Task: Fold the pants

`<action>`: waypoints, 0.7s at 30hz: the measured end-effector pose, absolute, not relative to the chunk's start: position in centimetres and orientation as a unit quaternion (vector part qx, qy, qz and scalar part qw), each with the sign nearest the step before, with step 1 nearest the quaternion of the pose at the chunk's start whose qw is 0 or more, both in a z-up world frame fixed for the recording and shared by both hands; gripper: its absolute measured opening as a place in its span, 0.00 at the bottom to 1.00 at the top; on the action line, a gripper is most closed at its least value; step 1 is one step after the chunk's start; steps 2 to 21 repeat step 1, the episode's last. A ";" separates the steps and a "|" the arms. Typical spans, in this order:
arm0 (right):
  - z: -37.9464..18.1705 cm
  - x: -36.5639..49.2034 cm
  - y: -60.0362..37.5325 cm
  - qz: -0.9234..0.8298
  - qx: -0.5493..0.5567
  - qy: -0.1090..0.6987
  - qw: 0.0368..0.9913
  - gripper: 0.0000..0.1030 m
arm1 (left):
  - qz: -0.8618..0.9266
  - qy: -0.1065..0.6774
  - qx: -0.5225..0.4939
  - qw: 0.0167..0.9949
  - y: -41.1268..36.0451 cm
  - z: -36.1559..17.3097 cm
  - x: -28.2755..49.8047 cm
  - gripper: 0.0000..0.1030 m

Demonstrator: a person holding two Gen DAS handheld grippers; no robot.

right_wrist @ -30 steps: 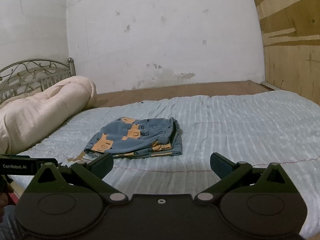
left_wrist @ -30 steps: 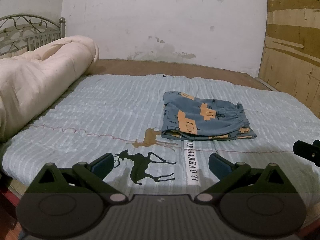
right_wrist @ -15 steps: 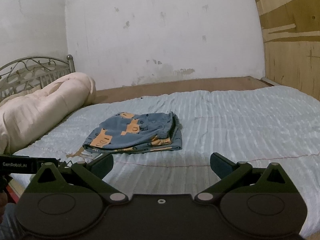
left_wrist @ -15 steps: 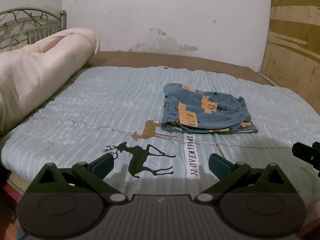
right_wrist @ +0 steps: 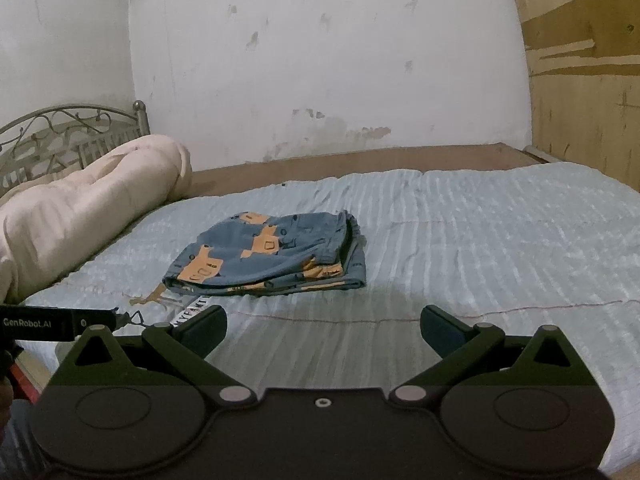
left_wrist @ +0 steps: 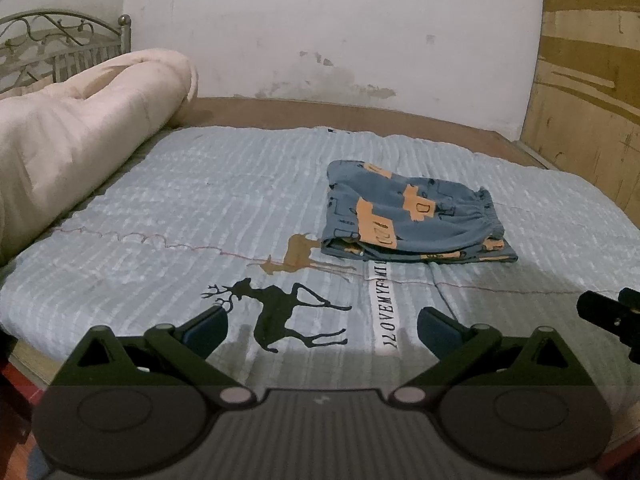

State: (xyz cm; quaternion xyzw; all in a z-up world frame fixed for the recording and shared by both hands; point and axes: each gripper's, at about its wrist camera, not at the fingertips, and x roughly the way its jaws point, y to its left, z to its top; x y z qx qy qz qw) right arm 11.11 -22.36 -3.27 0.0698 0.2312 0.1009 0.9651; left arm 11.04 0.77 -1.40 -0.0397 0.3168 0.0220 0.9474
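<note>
**Folded pants lay on the bed, both grippers empty**

The pants sat folded on the light blue quilt, at one o'clock from the left gripper. The right gripper hung near; both jaws gaped wide, holding nothing

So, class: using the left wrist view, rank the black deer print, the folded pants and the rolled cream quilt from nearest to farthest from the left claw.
1. Black deer print, just ahead, between the fingers.
2. Folded pants, mid-bed, slightly right.
3. Rolled cream quilt, along the left side towards the headboard.
</note>
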 end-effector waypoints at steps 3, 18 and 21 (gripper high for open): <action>-3.3 11.1 -22.4 0.101 0.070 0.232 0.965 0.99 | 0.022 0.318 -0.040 0.947 0.8 -1.5 11.1 0.99; -3.3 11.1 -22.4 0.101 0.070 0.232 0.965 0.99 | 0.022 0.318 -0.040 0.947 0.8 -1.5 11.1 0.99; -3.3 11.1 -22.4 0.101 0.070 0.232 0.965 0.99 | 0.022 0.318 -0.040 0.947 0.8 -1.5 11.1 0.99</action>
